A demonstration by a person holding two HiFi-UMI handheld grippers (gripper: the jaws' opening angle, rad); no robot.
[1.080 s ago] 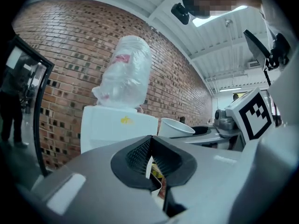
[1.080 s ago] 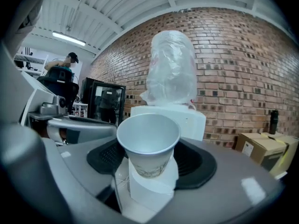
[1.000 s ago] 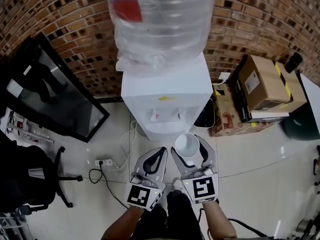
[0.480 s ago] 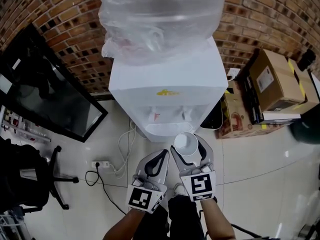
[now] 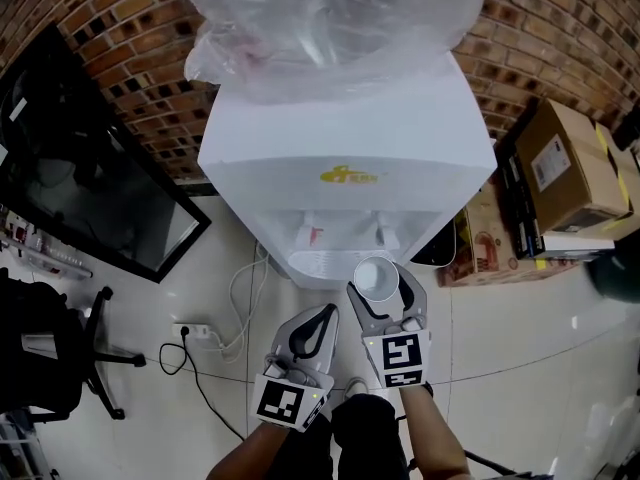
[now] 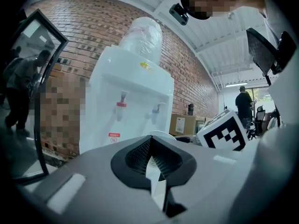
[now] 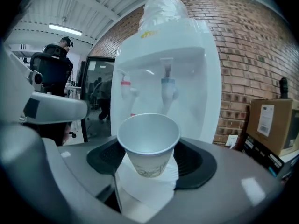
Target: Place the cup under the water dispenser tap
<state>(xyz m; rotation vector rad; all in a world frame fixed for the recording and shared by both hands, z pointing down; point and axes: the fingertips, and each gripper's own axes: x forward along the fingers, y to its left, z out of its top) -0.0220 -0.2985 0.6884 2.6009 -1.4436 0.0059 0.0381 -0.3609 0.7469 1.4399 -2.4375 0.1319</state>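
The white water dispenser [image 5: 345,158] stands against the brick wall with a plastic-wrapped bottle [image 5: 325,18] on top. A red tap [image 5: 312,232] and a blue tap [image 5: 385,232] hang in its recess above the drip tray [image 5: 320,264]. A white paper cup [image 5: 375,277] stands upright and empty in my right gripper [image 5: 380,288], just in front of the tray. In the right gripper view the cup [image 7: 148,143] sits below and in front of the blue tap [image 7: 167,85], with the jaws closed on its lower body. My left gripper [image 5: 318,320] is shut and empty beside it.
A black-framed glass panel [image 5: 80,183] leans at the left. Cardboard boxes [image 5: 575,168] stand to the right of the dispenser. A power strip and cables [image 5: 205,333] lie on the tiled floor, and an office chair [image 5: 50,353] is at the lower left.
The dispenser has grown larger in the head view. Both grippers have come nearer its tap recess, and the cup now sits just in front of the drip tray.
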